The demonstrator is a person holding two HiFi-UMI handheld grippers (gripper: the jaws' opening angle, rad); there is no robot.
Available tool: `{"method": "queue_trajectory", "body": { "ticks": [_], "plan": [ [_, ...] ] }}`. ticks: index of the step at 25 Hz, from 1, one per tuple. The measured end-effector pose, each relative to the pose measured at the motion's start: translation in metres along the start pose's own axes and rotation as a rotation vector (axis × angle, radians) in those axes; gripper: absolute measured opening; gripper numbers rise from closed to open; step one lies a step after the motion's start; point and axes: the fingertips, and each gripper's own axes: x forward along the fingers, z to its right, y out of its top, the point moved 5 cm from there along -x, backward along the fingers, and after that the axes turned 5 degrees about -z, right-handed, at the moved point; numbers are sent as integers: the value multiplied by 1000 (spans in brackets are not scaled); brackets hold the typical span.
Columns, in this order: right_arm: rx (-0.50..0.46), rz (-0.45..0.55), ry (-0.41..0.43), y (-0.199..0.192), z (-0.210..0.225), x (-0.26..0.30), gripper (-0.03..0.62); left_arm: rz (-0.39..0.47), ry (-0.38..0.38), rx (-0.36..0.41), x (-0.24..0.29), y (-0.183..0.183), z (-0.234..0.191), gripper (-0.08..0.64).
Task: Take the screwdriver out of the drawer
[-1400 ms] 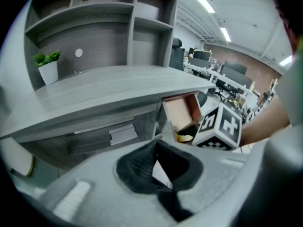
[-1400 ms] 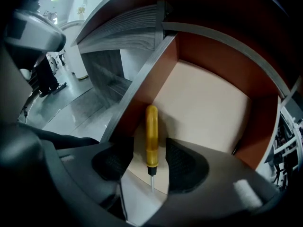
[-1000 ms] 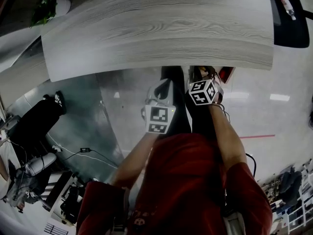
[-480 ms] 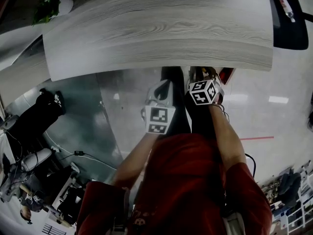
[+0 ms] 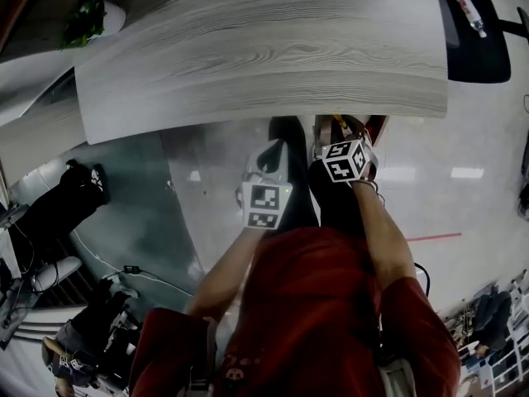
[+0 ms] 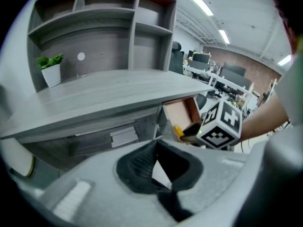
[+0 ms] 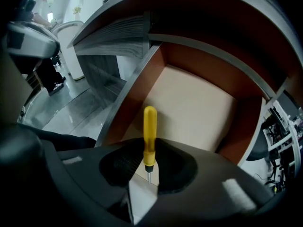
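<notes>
Head view, left gripper view and right gripper view of one moment.

Two grippers, one per hand, side by side below the front edge of one grey wood-grain worktop.

Left gripper: fingers closed together at the tips, nothing between them; to the left of the drawer and apart from it.

Right gripper: fingers narrowed onto one yellow-handled screwdriver, clamped at the lower end of the handle, just above the thin metal shaft.

Screwdriver inside the one open drawer (reddish-brown walls, pale floor), handle end pointing into the drawer, shaft toward the camera; no telling whether resting on the drawer floor or raised off it.

Two marker cubes in the head view, one on each gripper; the right gripper's cube also in the left gripper view, just in front of the drawer.

One potted plant at the worktop's far left, beneath one shelf unit of several compartments.

Two forearms and one red top at the bottom of the head view.

One black chair at upper right, beyond the worktop.
</notes>
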Motion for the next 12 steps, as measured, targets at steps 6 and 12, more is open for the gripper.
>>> {"method": "queue_trajectory", "body": {
  "ticks": [6,12],
  "plan": [
    [16,14,-14,-8,6,-19,78,22,1,10,-7,5,9,-2],
    [13,46,-24,-10,5,-45,78,51,11,25,-20,10,18,-2]
  ]
}}
